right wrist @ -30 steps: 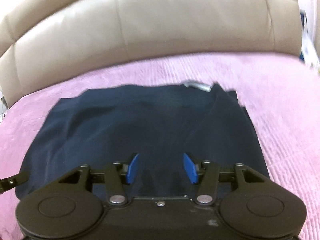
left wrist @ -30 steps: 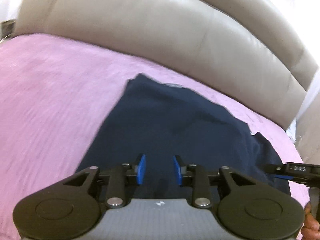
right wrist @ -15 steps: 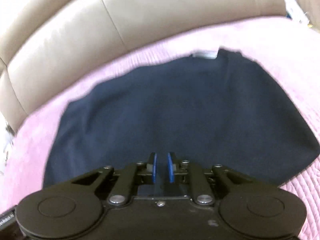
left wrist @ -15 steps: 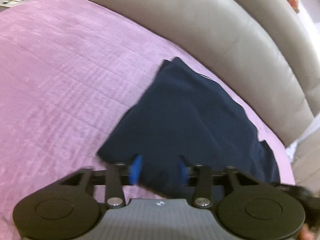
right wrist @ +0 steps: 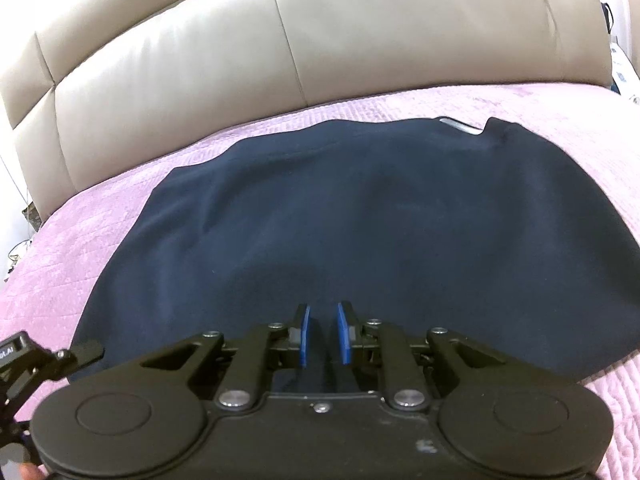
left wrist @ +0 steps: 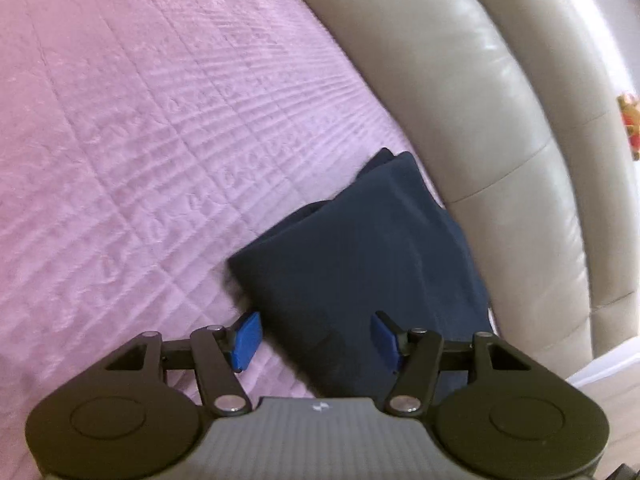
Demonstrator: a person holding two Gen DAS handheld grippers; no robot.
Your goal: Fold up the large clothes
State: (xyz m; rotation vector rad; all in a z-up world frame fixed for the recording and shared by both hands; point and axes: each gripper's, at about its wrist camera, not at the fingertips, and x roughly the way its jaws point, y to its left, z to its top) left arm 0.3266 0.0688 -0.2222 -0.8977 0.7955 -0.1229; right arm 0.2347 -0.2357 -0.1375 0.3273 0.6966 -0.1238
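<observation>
A navy garment (right wrist: 360, 220) lies folded flat on a pink quilted bedspread (left wrist: 140, 140), its grey neck label (right wrist: 460, 125) at the far edge. In the right wrist view my right gripper (right wrist: 323, 332) sits at the garment's near edge, its blue pads (right wrist: 303, 336) drawn close together with dark cloth between them. My left gripper (left wrist: 316, 336) hovers over the garment's (left wrist: 360, 260) near left corner. Its jaws are opening wide and the cloth's edge lies between the pads without being pressed. Part of the left gripper (right wrist: 36, 360) shows at the lower left of the right wrist view.
A beige padded headboard (right wrist: 280, 40) runs along the far side of the bed, close behind the garment. Bare pink bedspread stretches to the left in the left wrist view. A strip of pale floor (left wrist: 608, 376) shows beyond the bed's right edge.
The right jaws closed from wide to narrow at the garment's near edge. The left gripper rolled, sank toward the garment's left corner, and its jaws spread from narrow to wide.
</observation>
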